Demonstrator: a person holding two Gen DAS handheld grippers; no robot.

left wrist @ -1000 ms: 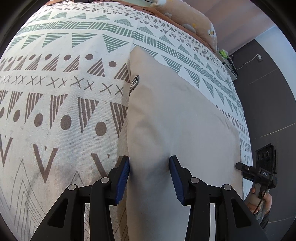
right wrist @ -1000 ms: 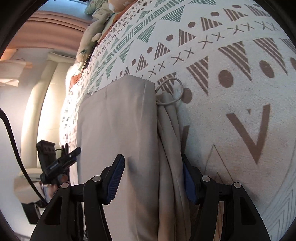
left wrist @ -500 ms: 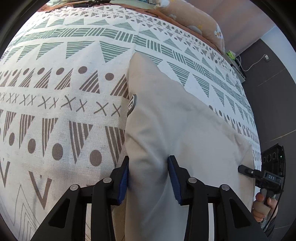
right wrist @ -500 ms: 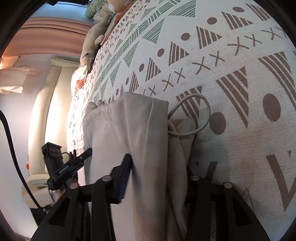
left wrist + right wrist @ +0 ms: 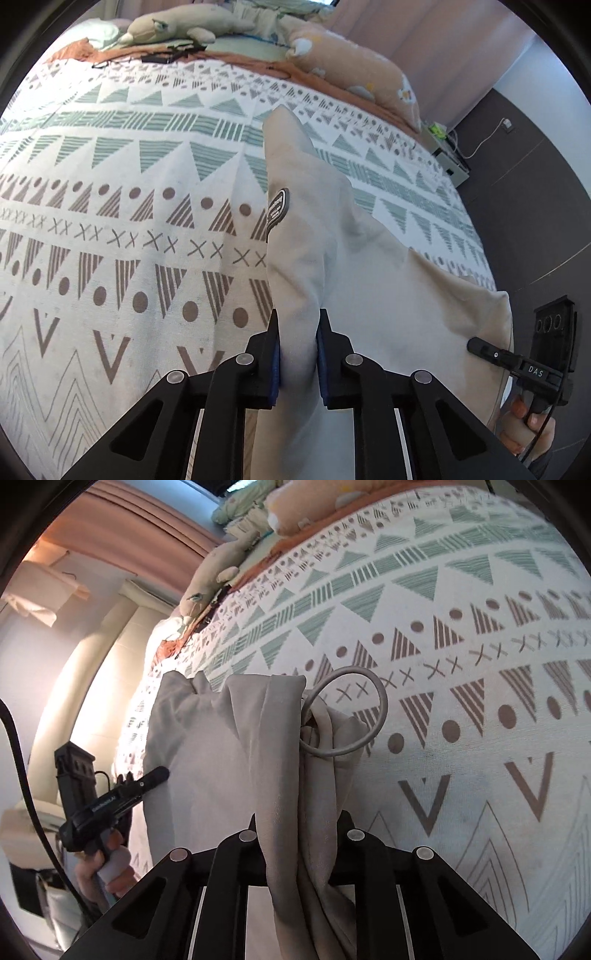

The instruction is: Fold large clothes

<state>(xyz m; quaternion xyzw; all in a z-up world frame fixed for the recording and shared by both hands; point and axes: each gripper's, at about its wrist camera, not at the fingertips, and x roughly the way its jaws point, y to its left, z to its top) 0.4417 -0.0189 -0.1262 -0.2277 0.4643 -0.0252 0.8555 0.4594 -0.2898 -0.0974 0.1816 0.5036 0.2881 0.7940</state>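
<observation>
A beige garment [image 5: 388,295] with a dark oval patch [image 5: 277,212] lies on the patterned bedspread [image 5: 129,221]. My left gripper [image 5: 297,325] is closing, and its blue pads press a bunched ridge of the garment's near edge, which is lifted off the bed. In the right wrist view the same garment [image 5: 221,757] hangs in folds with a grey drawstring loop [image 5: 380,701]. My right gripper [image 5: 299,818] is closing too. Its fingers pinch the gathered cloth, which hides the pads.
A peach pillow [image 5: 354,62] and a plush toy [image 5: 177,27] lie at the head of the bed. A nightstand [image 5: 448,158] stands against the dark wall at right. Each view shows a hand [image 5: 524,428] holding the other gripper's handle [image 5: 107,801] at the bed's edge.
Both grippers' jaws have narrowed onto the garment's near edge and risen. The cloth has pulled up from flat into raised folds, and the drawstring loop has lifted with it.
</observation>
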